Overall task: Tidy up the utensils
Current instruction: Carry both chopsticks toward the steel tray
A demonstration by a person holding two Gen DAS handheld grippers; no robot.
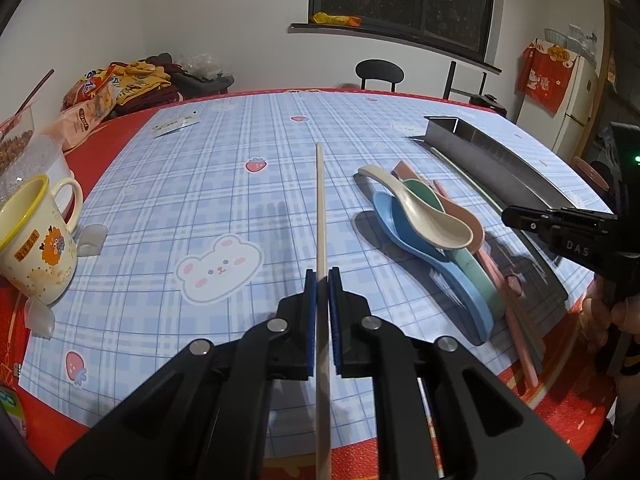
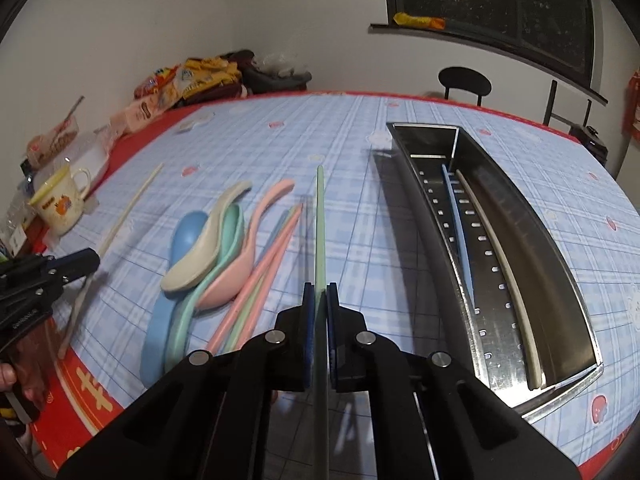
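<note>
In the left wrist view, the left gripper (image 1: 322, 276) is closed on a cream chopstick (image 1: 320, 200), which points forward above the checked tablecloth (image 1: 200, 184). To the right lies a pile of four spoons (image 1: 432, 236), cream on top, then green, pink and blue, with a pink chopstick (image 1: 516, 320) beside them. Behind the pile stands the metal tray (image 1: 492, 160). The right gripper (image 1: 516, 216) enters from the right edge. A mug (image 1: 36, 240) stands at the left.

In the right wrist view, the right gripper (image 2: 319, 292) pinches a green chopstick (image 2: 320, 220), held over the table between the spoons (image 2: 208, 256) and the metal tray (image 2: 560, 264). Inside the tray already lie a blue chopstick (image 2: 460, 248) and a cream chopstick (image 2: 504, 268). On the cloth remain one pink chopstick (image 2: 256, 276) and one green chopstick (image 2: 276, 264) beside the spoons.

I judge the task is in an early part: two chopsticks are put away, two are in the grippers, and two chopsticks and all the spoons are still waiting.
</note>
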